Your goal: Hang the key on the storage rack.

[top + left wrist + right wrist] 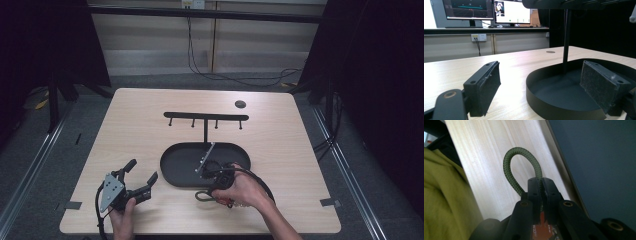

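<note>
My right gripper [212, 189] sits just in front of the black oval tray [167, 170], shut on a green braided cord. The cord's loop [201, 195] sticks out to the left, just over the table. In the right gripper view the jaws of the right gripper [542, 180] are pressed together on the cord loop [510, 170], which arches above them, with something orange below. My left gripper [143, 170] rests at the table's front left, open and holding nothing. In its own view the left gripper [539, 67] faces the tray wall [534, 100].
A black T-shaped rack [205, 116] with several hooks rises from the tray on a thin post [566, 37]. A round black grommet [240, 104] sits at the table's back right. Yellow-green cloth [444, 202] lies close on the left of the right gripper view. Monitors [469, 8] stand beyond the table.
</note>
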Demonstrator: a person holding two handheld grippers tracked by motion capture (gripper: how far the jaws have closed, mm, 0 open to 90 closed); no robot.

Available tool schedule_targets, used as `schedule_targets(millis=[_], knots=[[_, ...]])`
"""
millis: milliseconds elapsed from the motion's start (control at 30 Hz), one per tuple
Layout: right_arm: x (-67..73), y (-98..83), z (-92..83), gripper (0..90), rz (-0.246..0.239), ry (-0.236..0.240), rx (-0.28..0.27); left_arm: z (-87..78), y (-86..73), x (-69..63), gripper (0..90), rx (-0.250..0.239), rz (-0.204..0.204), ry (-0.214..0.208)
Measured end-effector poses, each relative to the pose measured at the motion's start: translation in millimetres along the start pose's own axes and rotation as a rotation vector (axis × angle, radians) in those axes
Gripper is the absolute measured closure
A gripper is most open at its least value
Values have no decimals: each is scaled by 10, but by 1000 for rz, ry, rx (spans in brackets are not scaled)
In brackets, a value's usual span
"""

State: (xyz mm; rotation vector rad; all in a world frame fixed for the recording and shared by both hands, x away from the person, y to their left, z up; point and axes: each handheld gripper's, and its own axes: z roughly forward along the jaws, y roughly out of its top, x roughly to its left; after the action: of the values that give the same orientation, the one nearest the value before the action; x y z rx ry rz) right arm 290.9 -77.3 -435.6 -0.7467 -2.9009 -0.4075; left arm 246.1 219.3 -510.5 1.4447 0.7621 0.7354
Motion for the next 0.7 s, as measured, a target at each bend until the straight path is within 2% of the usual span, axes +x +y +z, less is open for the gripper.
schedule_targets(millis=[333,700], knots=[[-23,91,-198,858,-11,5,40,1,0,-1,160,-1,-2,0],[-73,97,-418,858,-32,-4,48,0,0,0,160,0,0,1]])
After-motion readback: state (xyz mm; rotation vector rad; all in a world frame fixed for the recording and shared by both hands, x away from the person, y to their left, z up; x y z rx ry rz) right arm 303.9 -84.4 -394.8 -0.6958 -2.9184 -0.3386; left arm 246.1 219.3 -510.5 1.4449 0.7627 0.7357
